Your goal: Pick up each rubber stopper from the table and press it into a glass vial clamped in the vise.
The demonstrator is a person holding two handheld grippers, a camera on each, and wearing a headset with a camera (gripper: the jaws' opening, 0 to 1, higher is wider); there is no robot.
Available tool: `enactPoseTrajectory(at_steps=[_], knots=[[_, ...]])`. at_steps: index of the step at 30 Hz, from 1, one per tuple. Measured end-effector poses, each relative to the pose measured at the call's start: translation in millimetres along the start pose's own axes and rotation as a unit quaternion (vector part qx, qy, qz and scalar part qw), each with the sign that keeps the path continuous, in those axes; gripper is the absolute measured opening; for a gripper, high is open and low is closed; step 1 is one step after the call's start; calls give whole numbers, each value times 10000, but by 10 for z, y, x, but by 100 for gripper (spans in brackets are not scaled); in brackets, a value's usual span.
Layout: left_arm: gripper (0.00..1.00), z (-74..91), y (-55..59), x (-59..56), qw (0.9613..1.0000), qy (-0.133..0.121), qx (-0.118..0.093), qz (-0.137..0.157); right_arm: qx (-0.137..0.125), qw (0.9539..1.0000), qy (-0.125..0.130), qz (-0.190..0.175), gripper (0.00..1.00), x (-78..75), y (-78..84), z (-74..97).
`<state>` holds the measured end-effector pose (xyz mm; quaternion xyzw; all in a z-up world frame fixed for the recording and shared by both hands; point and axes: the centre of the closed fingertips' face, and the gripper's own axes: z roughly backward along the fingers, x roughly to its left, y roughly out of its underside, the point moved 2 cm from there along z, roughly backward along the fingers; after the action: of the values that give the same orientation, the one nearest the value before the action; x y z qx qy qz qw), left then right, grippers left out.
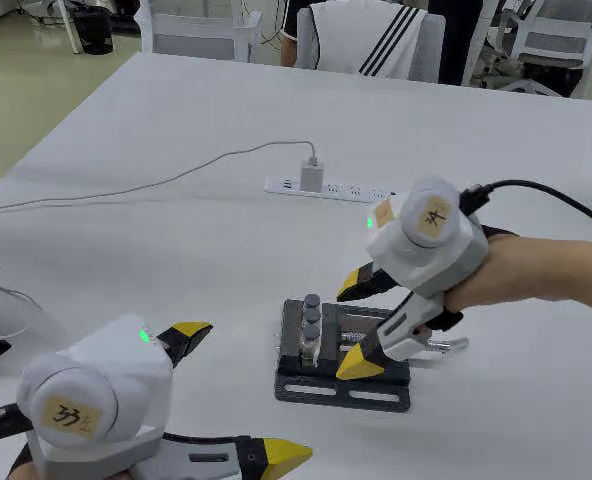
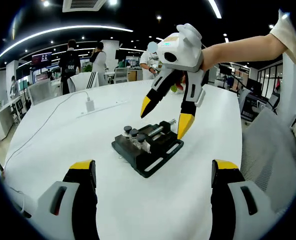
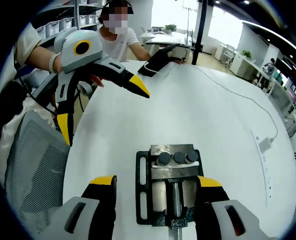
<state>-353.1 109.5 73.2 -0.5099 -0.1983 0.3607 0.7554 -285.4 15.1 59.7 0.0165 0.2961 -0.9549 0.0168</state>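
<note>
The left gripper is released and empty, with bare table around its jaws. Ahead of them stands the vise, clamping three glass vials with dark rubber stoppers in them. The right gripper gapes empty, its jaws flanking the vise.

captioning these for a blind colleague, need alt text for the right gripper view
A black vise on a white table clamps three glass vials, each closed with a dark rubber stopper, framed between the right gripper's open yellow-tipped jaws. The left gripper, also open, hovers at upper left; a power strip lies at right.
</note>
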Motion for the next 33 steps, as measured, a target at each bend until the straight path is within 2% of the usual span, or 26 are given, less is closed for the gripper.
enactPoseTrajectory(at_steps=[4, 7, 9, 15, 20, 23, 27, 33], knots=[[95, 22, -4, 18, 10000, -22, -19, 1, -403, 9986, 261, -239, 78, 113, 61, 66], [95, 44, 13, 34, 10000, -36, -11, -4, -656, 9949, 479, -594, 86, 183, 147, 114], [96, 54, 19, 40, 10000, -44, -10, -1, -715, 9935, 554, -684, 90, 219, 201, 151], [97, 116, 36, 65, 9999, -105, -31, 25, -1098, 9801, 983, -1327, 98, 312, 394, 351], [97, 162, 87, 67, 9999, -132, 41, 36, -1245, 9694, 1212, -1736, 99, 419, 613, 475], [98, 181, 125, 57, 9999, -116, 124, 4, -1281, 9611, 1388, -2014, 99, 470, 766, 523], [98, 212, 148, 60, 9998, -114, 170, 15, -1362, 9516, 1498, -2312, 99, 568, 931, 571], [99, 232, 173, 83, 9996, -132, 237, 42, -1394, 9420, 1647, -2572, 99, 635, 1080, 631]])
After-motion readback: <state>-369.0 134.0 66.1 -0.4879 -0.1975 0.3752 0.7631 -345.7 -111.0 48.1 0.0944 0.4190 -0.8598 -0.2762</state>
